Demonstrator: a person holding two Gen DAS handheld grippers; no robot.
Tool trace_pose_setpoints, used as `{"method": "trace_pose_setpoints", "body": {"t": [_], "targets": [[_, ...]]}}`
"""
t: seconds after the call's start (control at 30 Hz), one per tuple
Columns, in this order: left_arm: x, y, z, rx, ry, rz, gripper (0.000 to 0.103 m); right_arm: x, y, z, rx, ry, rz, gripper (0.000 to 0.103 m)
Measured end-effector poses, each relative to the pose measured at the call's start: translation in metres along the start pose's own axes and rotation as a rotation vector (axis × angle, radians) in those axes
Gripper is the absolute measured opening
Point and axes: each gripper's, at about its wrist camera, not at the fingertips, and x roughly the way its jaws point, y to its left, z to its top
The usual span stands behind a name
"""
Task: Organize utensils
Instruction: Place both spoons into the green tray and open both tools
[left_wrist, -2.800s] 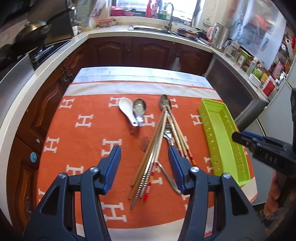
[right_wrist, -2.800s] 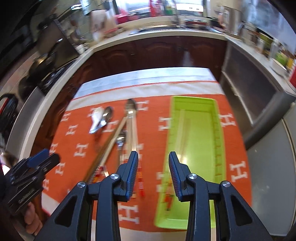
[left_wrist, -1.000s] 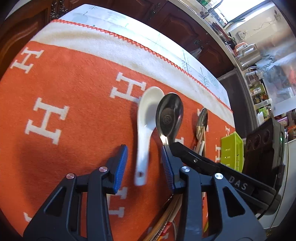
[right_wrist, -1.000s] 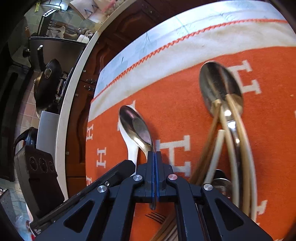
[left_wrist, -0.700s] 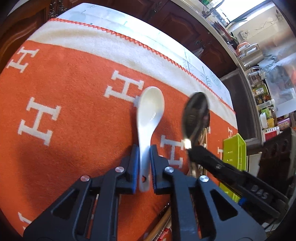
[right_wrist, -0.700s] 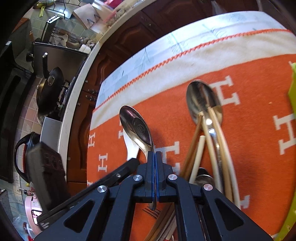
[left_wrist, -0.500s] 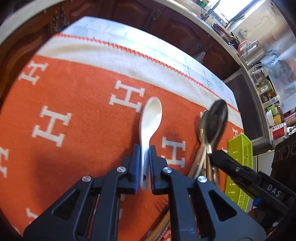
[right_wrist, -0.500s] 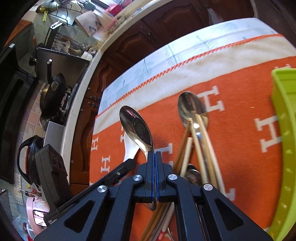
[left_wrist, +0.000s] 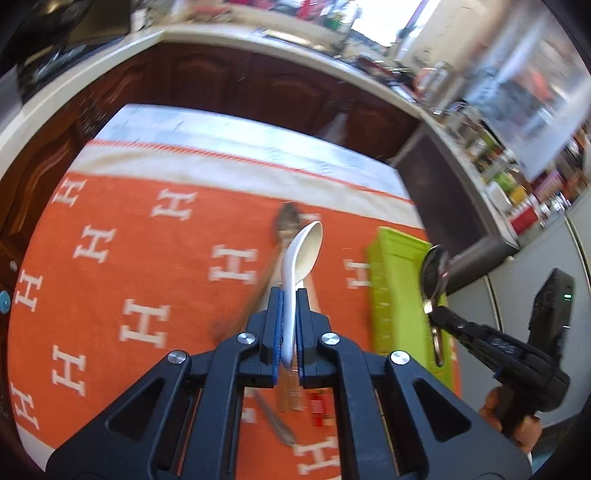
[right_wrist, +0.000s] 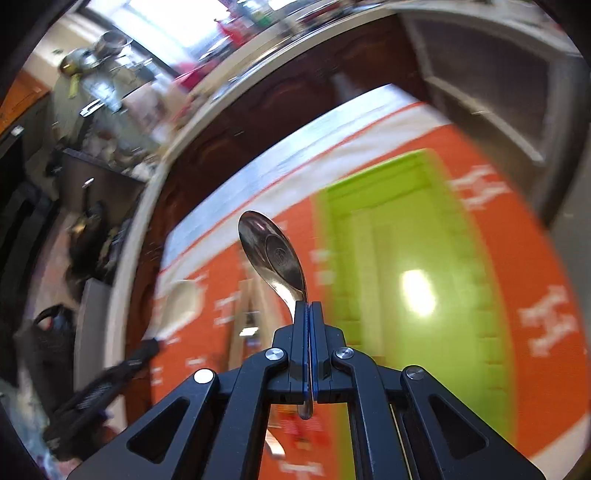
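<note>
My left gripper (left_wrist: 289, 295) is shut on the handle of a white ceramic spoon (left_wrist: 303, 251) and holds it raised above the pile of chopsticks and spoons (left_wrist: 280, 236) on the orange cloth. My right gripper (right_wrist: 308, 308) is shut on a steel spoon (right_wrist: 271, 251) and holds it in the air over the left edge of the green tray (right_wrist: 413, 258). In the left wrist view the right gripper (left_wrist: 436, 314) with the steel spoon (left_wrist: 434, 273) hangs over the green tray (left_wrist: 399, 295). The right wrist view is blurred.
The orange cloth with white H marks (left_wrist: 122, 280) covers the table. Dark wood cabinets and a pale countertop (left_wrist: 221, 40) run behind it. A grey appliance front (left_wrist: 535, 266) stands right of the table. The left gripper (right_wrist: 110, 384) shows at lower left in the right wrist view.
Both grippers have lifted their spoons off the cloth and swung right. The steel spoon has moved over the green tray; the white spoon now hangs above the utensil pile.
</note>
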Motion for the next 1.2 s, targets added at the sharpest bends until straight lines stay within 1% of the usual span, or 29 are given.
{"method": "trace_pose_setpoints", "body": {"t": [0.1,0.2,0.27,0.33,0.43,0.53,0.57,0.63,0.7,0.77,0.83,0.87,0.9,0.93,0.97,1.0,1.07,1.13,1.2], "targets": [[-0.003,-0.043,-0.008,0.060,-0.008,-0.018,0.003,-0.024,-0.040,0.001,0.032,-0.016,-0.097,0.001],[0.005,-0.083,-0.017,0.095,0.014,-0.031,0.003,-0.033,-0.071,-0.002,0.050,0.020,-0.152,0.001],[0.019,-0.105,-0.022,0.113,0.037,-0.037,0.004,-0.035,-0.084,-0.004,0.061,0.040,-0.156,0.001],[0.032,-0.123,-0.027,0.134,0.049,-0.024,0.003,-0.040,-0.097,-0.008,0.076,0.061,-0.147,0.001],[0.056,-0.149,-0.034,0.173,0.057,-0.003,0.004,-0.041,-0.103,-0.014,0.086,0.079,-0.153,0.001],[0.082,-0.162,-0.038,0.201,0.069,0.026,0.004,-0.036,-0.099,-0.020,0.086,0.098,-0.160,0.001],[0.091,-0.164,-0.039,0.210,0.073,0.035,0.004,-0.030,-0.095,-0.019,0.084,0.102,-0.169,0.001],[0.106,-0.169,-0.043,0.244,0.069,0.071,0.004,-0.031,-0.094,-0.024,0.073,0.115,-0.184,0.001],[0.114,-0.168,-0.044,0.270,0.092,0.082,0.004,-0.023,-0.086,-0.028,0.046,0.122,-0.207,0.000],[0.110,-0.169,-0.048,0.296,0.118,0.052,0.006,-0.017,-0.074,-0.033,0.024,0.120,-0.224,0.003],[0.100,-0.170,-0.051,0.334,0.119,0.038,0.012,-0.021,-0.066,-0.034,-0.014,0.103,-0.247,0.009],[0.092,-0.170,-0.052,0.349,0.111,0.039,0.021,-0.023,-0.062,-0.035,-0.025,0.093,-0.255,0.011],[0.083,-0.168,-0.052,0.353,0.103,0.039,0.031,-0.024,-0.057,-0.035,-0.036,0.085,-0.259,0.015],[0.076,-0.164,-0.050,0.353,0.101,0.039,0.037,-0.027,-0.054,-0.035,-0.045,0.076,-0.259,0.018],[0.067,-0.162,-0.050,0.355,0.096,0.041,0.046,-0.029,-0.049,-0.034,-0.051,0.070,-0.258,0.019],[0.058,-0.159,-0.049,0.360,0.086,0.047,0.048,-0.029,-0.045,-0.032,-0.055,0.070,-0.255,0.020],[0.041,-0.153,-0.048,0.379,0.076,0.068,0.048,-0.033,-0.037,-0.034,-0.076,0.068,-0.255,0.020],[0.023,-0.142,-0.048,0.391,0.063,0.096,0.048,-0.039,-0.028,-0.039,-0.098,0.056,-0.286,0.020],[0.005,-0.129,-0.048,0.393,0.046,0.110,0.048,-0.043,-0.016,-0.044,-0.132,0.041,-0.298,0.021]]}}
